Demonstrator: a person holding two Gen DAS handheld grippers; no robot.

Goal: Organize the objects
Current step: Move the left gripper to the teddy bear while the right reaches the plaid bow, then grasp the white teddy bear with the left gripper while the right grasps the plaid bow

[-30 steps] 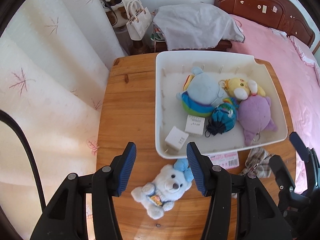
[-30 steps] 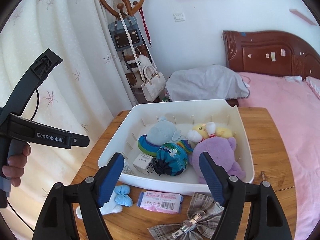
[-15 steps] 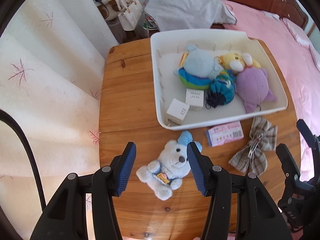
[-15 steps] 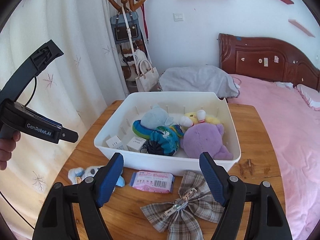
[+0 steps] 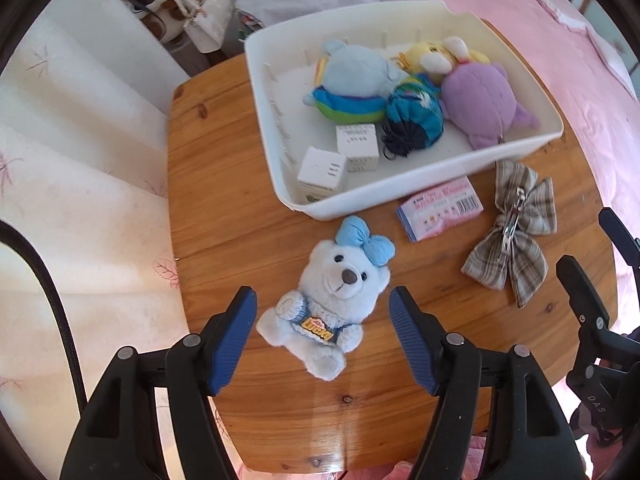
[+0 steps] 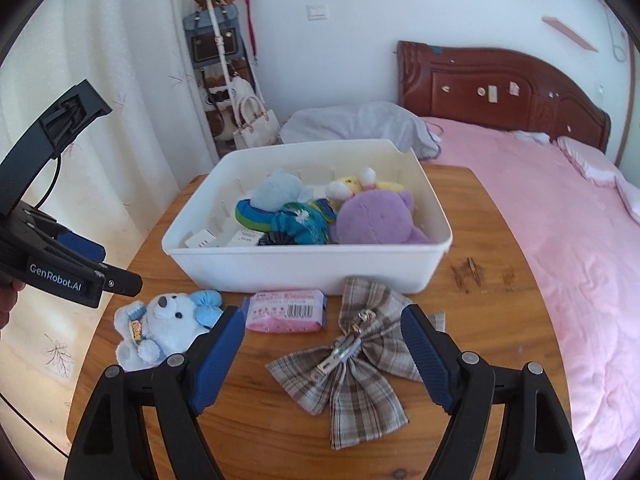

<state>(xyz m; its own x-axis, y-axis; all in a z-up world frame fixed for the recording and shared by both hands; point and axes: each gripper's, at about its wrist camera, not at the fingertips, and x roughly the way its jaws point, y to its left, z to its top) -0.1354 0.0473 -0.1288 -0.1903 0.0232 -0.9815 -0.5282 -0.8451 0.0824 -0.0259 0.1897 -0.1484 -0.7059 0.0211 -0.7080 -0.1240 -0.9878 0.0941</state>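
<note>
Left gripper (image 5: 322, 326), jaws wide, brackets the white bear (image 5: 332, 300) lying on the bench (image 5: 224, 208) just outside the white bin (image 5: 500, 156); closing on its soft belly may let it slip, while the right gripper (image 6: 322, 356), jaws wide, hovers over the plaid bow (image 6: 352, 364)

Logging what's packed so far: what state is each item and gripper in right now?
White bin: on the table, open-topped, partly filled.
White teddy bear: on the table, outside the bin, between the open jaws.
Pink tissue pack: on the table, outside.
Plaid bow: on the table, outside.
Left gripper: open, empty.
Right gripper: open, empty.
</note>
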